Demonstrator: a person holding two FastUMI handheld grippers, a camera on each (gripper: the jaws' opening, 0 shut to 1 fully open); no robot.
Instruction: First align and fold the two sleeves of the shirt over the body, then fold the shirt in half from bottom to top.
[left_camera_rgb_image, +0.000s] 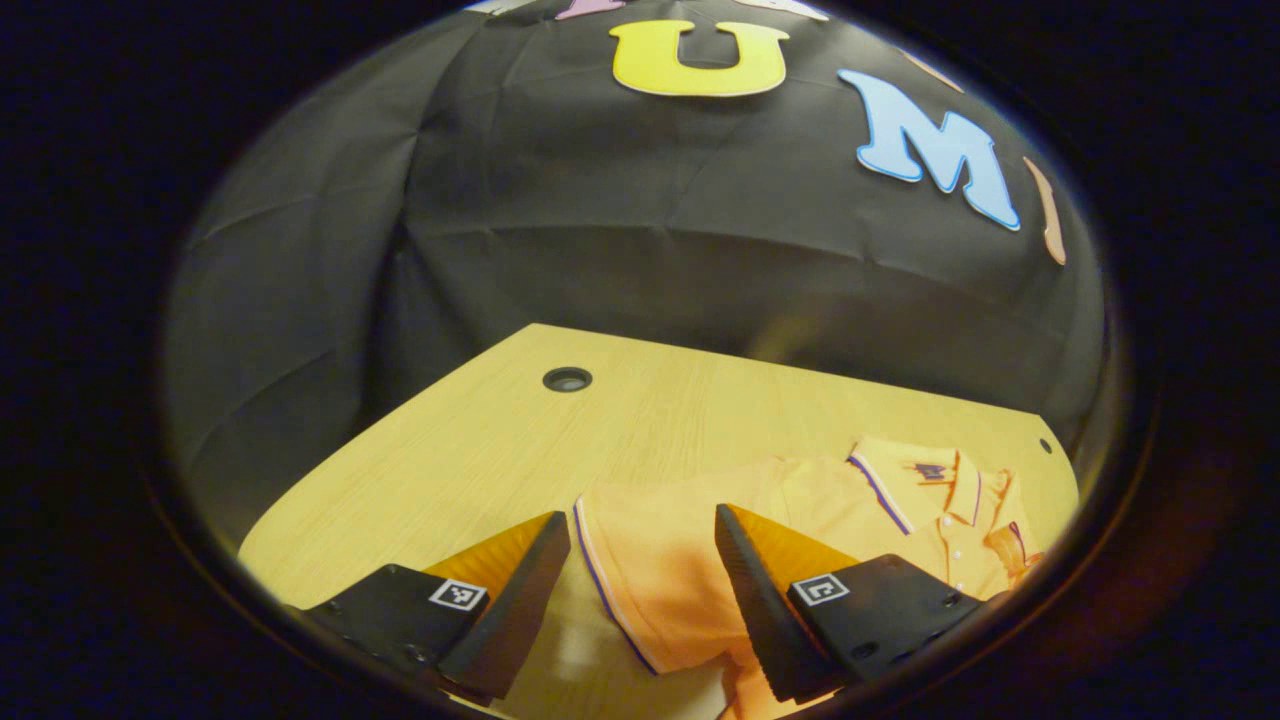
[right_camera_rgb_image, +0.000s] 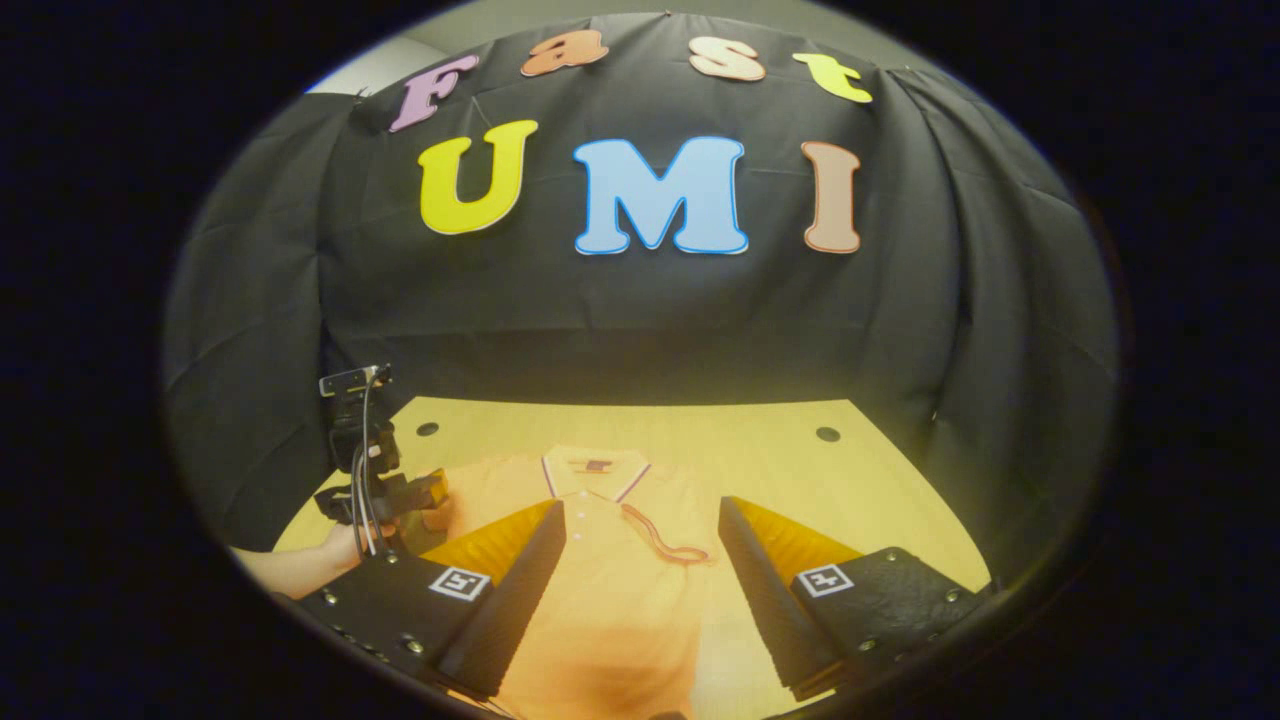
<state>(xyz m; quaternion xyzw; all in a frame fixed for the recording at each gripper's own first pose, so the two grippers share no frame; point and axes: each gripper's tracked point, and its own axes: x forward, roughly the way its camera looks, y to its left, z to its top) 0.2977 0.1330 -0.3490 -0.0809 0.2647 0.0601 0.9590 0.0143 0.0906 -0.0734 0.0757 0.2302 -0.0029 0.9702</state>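
Orange shirt (right_camera_rgb_image: 600, 560) lies flat on the wooden table (left_camera_rgb_image: 480, 440), collar (right_camera_rgb_image: 592, 470) toward the booth wall. Left gripper (left_camera_rgb_image: 640, 590) hangs over the left sleeve (left_camera_rgb_image: 650, 570), fingers spread wide, gripping nothing. Right gripper (right_camera_rgb_image: 640, 590) hovers above the shirt body, fingers also apart. In the right gripper view a hand (right_camera_rgb_image: 320, 560) holds the left gripper at the table's left edge.

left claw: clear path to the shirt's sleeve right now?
Probably yes. The left claw is open, and the sleeve lies flat on the table directly between and ahead of its fingers, with nothing on top of it or across the approach.
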